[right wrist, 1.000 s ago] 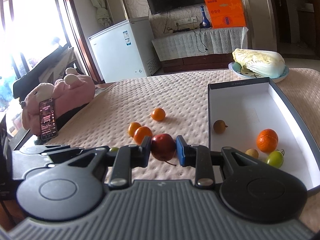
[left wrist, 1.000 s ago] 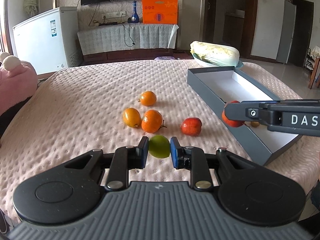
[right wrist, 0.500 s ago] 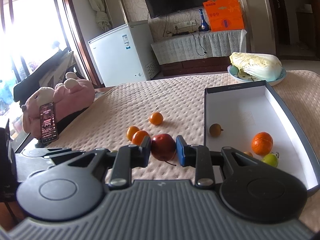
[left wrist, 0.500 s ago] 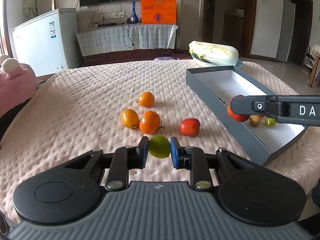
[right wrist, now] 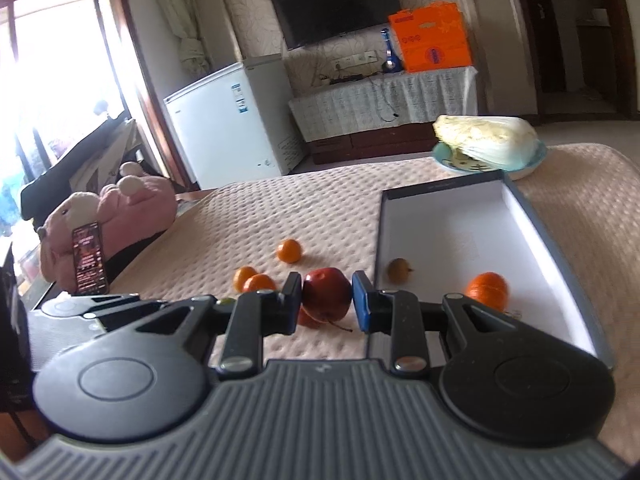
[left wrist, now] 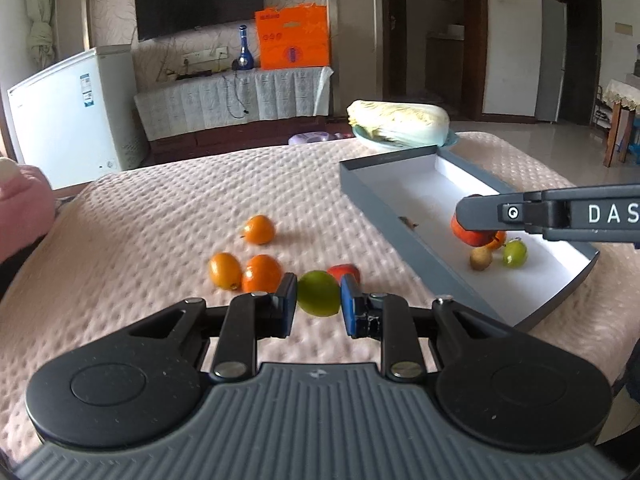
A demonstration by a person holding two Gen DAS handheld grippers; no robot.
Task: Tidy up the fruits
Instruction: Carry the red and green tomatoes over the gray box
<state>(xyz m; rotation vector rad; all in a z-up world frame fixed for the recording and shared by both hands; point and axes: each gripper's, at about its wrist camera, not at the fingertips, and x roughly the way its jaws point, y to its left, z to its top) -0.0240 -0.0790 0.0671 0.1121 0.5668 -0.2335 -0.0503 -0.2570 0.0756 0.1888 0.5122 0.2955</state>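
Green fruit (left wrist: 318,293) pinched, red apple (right wrist: 326,294) gripped — over tray (right wrist: 532,236)

The only lettering I can read is the white "DAS" on the side of my right hand-held gripper (left wrist: 476,222), cut off by the frame edge in the left wrist view. The orange bag (left wrist: 294,36) against the far wall carries print too small to make out. The sticker on the white freezer (left wrist: 86,94) is likewise illegible, and so is the phone screen (right wrist: 89,258).
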